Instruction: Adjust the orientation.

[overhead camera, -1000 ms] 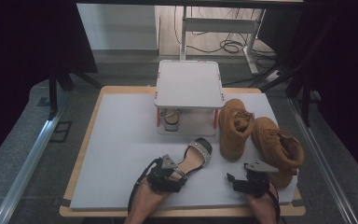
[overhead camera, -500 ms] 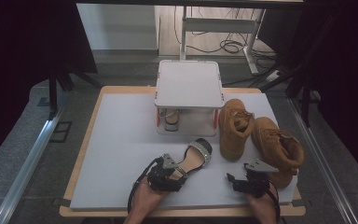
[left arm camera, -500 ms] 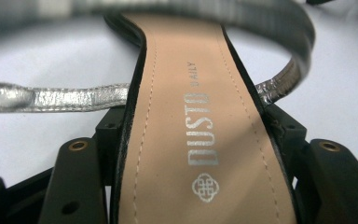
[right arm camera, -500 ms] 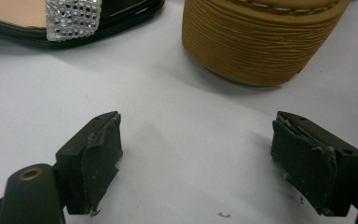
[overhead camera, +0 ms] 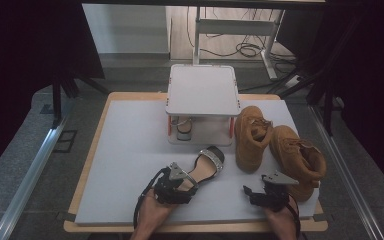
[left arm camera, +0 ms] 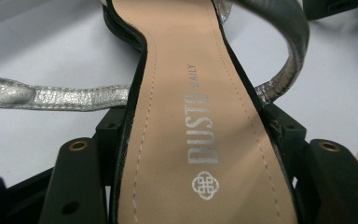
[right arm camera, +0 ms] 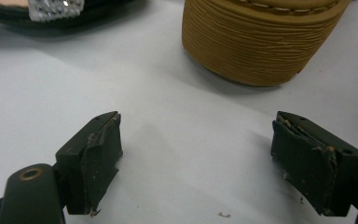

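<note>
Gripping the black sandal with tan insole and silver straps at its stiff heel, your left gripper held it near the table's front edge; it looked light, straps floppy. Your right gripper stood wide, empty.

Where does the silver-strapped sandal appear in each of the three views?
High view: sandal at centre, heel end between the left gripper's jaws.
Left gripper view: its tan insole runs up the middle.
Right gripper view: its jewelled toe strap at top left.
Shared landmark: the white table mat.
</note>
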Available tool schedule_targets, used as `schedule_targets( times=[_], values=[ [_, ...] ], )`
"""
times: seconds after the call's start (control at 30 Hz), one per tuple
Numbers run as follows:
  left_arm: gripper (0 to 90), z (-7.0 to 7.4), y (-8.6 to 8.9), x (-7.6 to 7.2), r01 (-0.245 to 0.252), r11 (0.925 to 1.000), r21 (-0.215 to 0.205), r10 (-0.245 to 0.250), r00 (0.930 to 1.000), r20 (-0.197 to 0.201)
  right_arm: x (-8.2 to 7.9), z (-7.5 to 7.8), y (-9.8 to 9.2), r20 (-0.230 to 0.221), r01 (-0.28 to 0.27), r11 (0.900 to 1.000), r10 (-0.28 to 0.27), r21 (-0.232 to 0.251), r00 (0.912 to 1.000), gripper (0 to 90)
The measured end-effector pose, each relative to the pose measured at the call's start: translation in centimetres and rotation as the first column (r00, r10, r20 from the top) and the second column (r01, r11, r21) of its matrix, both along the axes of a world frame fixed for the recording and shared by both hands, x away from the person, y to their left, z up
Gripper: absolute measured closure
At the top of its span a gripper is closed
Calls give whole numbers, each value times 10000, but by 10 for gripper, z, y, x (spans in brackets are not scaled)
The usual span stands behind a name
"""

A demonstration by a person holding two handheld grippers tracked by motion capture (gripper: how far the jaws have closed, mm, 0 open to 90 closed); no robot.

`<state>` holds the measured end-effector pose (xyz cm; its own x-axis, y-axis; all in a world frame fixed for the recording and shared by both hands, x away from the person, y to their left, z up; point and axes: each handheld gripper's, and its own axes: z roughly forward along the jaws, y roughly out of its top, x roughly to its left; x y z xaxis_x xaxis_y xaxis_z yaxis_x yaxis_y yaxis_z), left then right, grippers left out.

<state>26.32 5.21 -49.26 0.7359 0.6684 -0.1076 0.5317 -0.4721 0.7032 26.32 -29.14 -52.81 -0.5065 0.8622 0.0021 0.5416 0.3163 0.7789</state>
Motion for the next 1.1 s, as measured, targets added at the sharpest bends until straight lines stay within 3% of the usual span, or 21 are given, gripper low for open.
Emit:
schedule_targets(
  times=[0.63,1.1],
  values=[
    [391,12,1,10,-787,9956,-515,806,9961,356,0,0,0,-3,-5,10000,5,3,10000,162],
    [391,9,-12,40,-1473,9862,-757,1494,9885,226,0,0,0,-17,-2,10000,2,16,10000,163]
  ],
)
